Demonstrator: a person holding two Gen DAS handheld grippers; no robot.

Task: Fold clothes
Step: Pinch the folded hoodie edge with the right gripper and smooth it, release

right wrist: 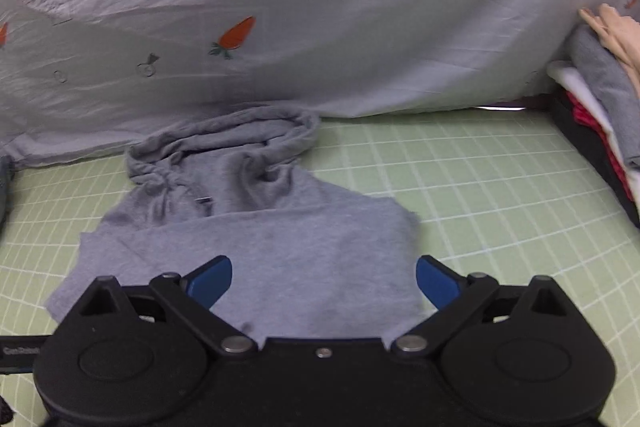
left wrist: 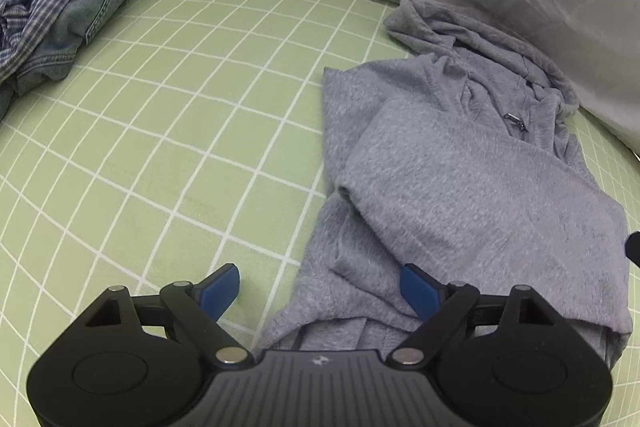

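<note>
A grey hooded sweatshirt [left wrist: 460, 183] lies on the green grid sheet, partly folded, with a sleeve laid across its front and the hood toward the white quilt. It also shows in the right wrist view [right wrist: 256, 243]. My left gripper [left wrist: 320, 291] is open and empty, low over the sweatshirt's near left edge. My right gripper [right wrist: 324, 283] is open and empty, just above the sweatshirt's near edge.
A heap of a blue checked shirt and denim [left wrist: 60, 7] lies at the far left. A white quilt with carrot prints [right wrist: 320, 7] borders the far side. A stack of folded clothes [right wrist: 600, 99] stands at the right. The green sheet [left wrist: 180, 127] stretches between them.
</note>
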